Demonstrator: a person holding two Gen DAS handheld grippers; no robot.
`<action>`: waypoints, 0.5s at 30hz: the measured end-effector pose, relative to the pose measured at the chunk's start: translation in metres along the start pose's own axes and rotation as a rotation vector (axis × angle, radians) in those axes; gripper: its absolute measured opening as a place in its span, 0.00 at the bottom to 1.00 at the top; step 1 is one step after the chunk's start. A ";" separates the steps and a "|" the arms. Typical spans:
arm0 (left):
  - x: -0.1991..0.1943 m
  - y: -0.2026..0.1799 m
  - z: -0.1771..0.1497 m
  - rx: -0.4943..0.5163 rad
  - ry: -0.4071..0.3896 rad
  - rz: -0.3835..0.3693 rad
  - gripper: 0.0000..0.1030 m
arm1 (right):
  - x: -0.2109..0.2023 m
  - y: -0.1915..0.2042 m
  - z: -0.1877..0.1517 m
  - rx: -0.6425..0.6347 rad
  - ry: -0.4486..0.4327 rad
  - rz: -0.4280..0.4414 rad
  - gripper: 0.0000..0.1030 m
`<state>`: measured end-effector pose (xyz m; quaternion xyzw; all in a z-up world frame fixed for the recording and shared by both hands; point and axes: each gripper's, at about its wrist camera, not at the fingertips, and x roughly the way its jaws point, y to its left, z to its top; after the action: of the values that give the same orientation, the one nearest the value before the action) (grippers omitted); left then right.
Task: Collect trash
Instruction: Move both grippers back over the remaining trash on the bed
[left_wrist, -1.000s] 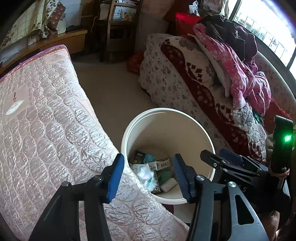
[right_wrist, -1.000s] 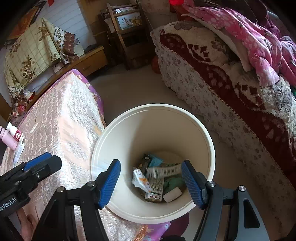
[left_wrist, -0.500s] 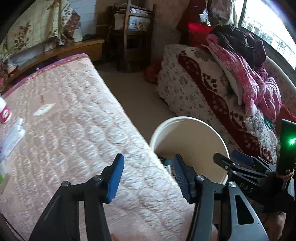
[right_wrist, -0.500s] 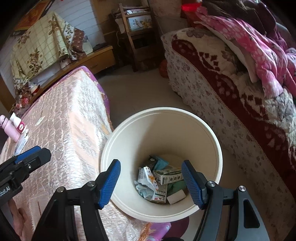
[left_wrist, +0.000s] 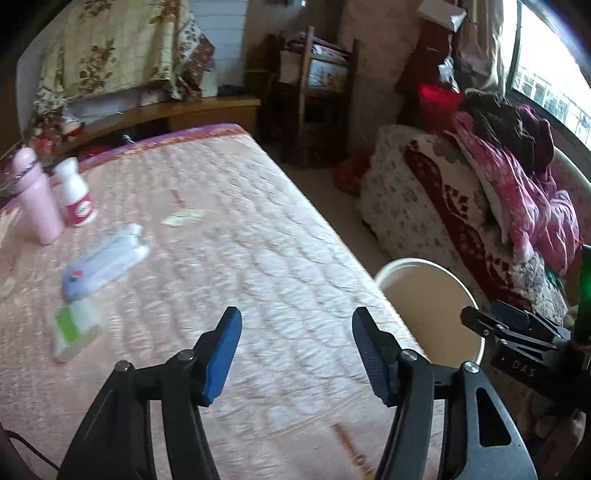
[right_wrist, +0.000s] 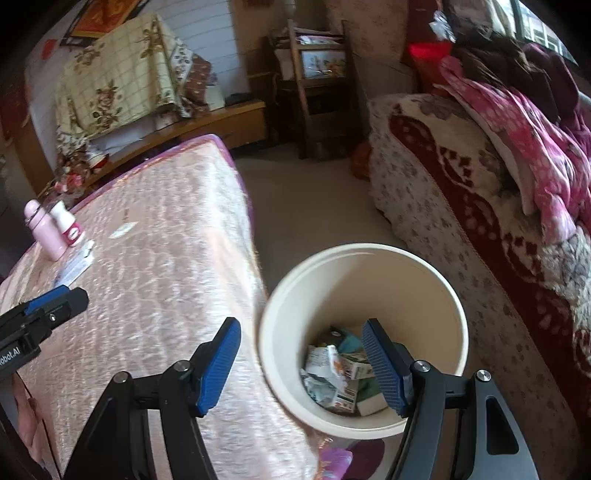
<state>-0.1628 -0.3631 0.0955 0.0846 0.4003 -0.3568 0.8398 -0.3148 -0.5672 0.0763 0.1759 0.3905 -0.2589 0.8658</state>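
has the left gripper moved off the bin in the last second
Yes. The left gripper has swung left: the bin, earlier between its fingers, now sits to its right, with mattress ahead.

A bin (right_wrist: 364, 288) stood on the floor between the mattress (left_wrist: 229, 236) on its left and a sofa (right_wrist: 461, 206) on its right, touching the mattress edge. Crumpled packets (right_wrist: 332, 376) lay in its bottom. On the mattress's far left stood two bottles (left_wrist: 55, 195) side by side, with flat wrappers (left_wrist: 103, 258) lying before them. A chair (right_wrist: 317, 85) stood behind, by the wall.
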 end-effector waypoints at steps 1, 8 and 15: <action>-0.004 0.005 -0.001 -0.004 -0.005 0.008 0.62 | -0.002 0.005 0.000 -0.008 -0.003 0.004 0.70; -0.033 0.062 -0.009 -0.074 -0.033 0.065 0.64 | -0.009 0.046 0.003 -0.065 -0.009 0.048 0.70; -0.056 0.130 -0.031 -0.155 -0.024 0.149 0.66 | -0.007 0.089 0.002 -0.101 0.002 0.103 0.70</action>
<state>-0.1183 -0.2252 0.0973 0.0446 0.4093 -0.2621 0.8728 -0.2653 -0.4942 0.0917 0.1519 0.3945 -0.1937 0.8853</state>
